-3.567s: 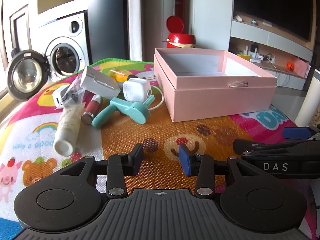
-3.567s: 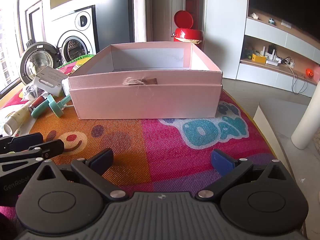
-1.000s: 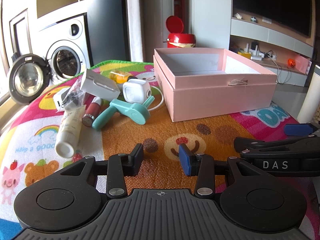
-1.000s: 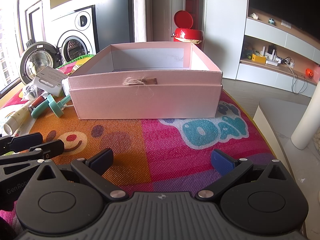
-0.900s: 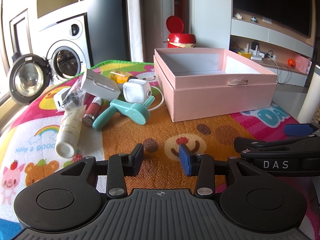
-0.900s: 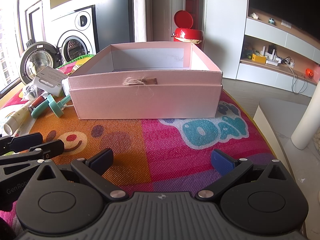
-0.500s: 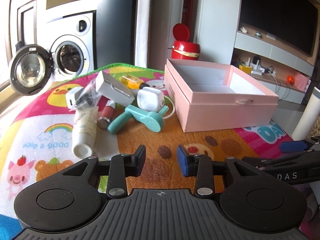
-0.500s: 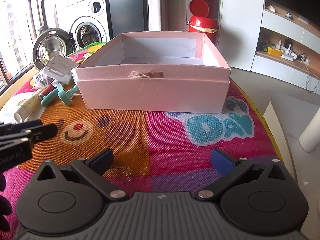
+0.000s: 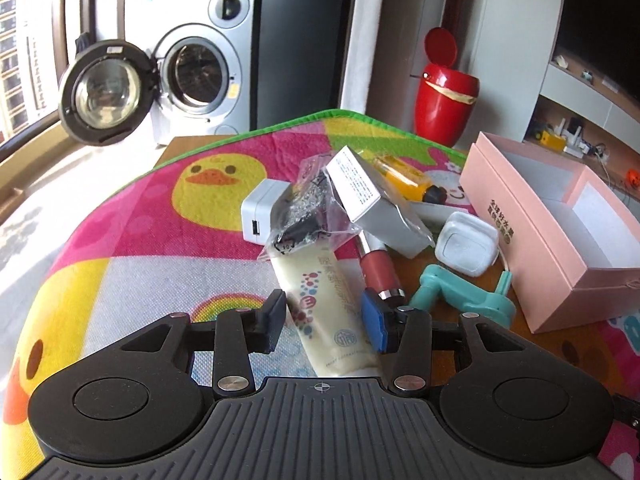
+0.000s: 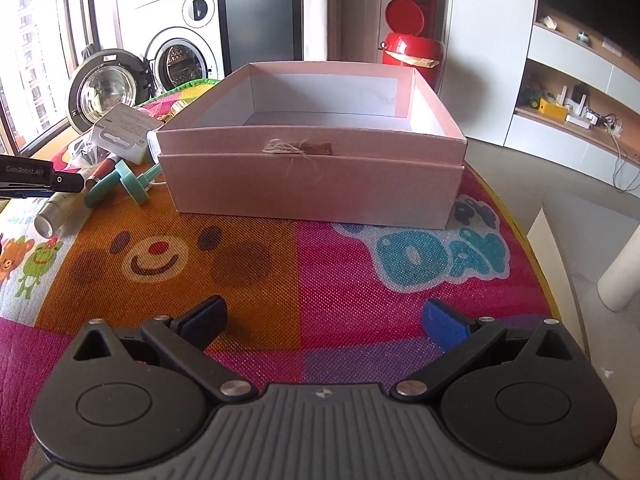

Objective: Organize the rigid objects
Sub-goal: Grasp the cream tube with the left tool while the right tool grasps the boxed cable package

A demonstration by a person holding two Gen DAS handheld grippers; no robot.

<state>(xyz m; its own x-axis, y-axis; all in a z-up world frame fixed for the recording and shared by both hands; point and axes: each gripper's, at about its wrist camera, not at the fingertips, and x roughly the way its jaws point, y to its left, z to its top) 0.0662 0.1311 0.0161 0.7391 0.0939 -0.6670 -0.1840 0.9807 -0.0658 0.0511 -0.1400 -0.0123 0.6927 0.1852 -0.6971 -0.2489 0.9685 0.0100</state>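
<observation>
A pile of small objects lies on the colourful mat: a cream tube [image 9: 326,304], a red lipstick [image 9: 378,270], a teal handled tool [image 9: 464,300], a white charger [image 9: 466,244], a grey carton [image 9: 376,200], a white USB plug [image 9: 260,216], a plastic bag [image 9: 304,208] and an orange bottle [image 9: 404,178]. My left gripper [image 9: 326,322] is open, its fingers on either side of the tube's lower end, not closed on it. The open pink box [image 10: 316,148] stands empty ahead of my right gripper [image 10: 324,320], which is open and empty above the mat. The left gripper's body [image 10: 36,178] shows at the left.
A washing machine with its door open [image 9: 104,96] and a red bin [image 9: 446,92] stand beyond the mat's far edge. A white cylinder [image 10: 624,276] stands on the floor right of the mat. Shelving with small items [image 10: 568,108] lines the right wall.
My left gripper has moved forward and left to the pile and now straddles the cream tube. My right gripper has advanced a little toward the pink box.
</observation>
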